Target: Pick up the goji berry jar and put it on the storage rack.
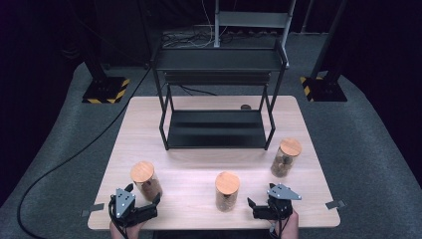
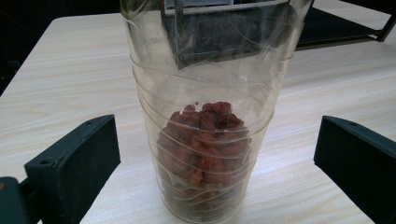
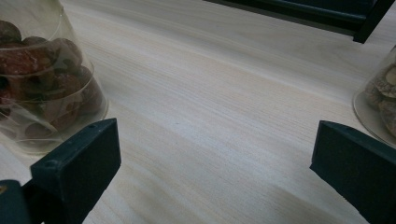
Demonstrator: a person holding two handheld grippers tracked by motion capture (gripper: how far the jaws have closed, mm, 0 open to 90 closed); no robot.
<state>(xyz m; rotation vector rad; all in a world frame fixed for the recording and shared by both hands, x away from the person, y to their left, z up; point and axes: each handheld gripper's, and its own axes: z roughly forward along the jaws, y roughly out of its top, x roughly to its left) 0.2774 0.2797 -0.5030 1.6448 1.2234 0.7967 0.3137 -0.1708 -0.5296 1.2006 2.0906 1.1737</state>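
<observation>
Three clear ribbed cylinder jars with round wooden lids stand on the pale wood-grain worktop (image 1: 199, 169), near a black metal shelf rack (image 1: 217, 124). The left jar (image 1: 146, 180), part-filled with dark red dried pieces, stands just beyond the left hand-held gripper (image 1: 144, 196), centred between its wide-apart jaws, untouched. The right hand-held gripper (image 1: 259, 205), jaws likewise apart, holds nothing, just right of the middle jar (image 1: 227, 191); the right jar (image 1: 285, 157) stands farther off.

Each black gripper (image 1: 143, 203) has blocky square-ended jaws and a grey three-cornered top plate.
</observation>
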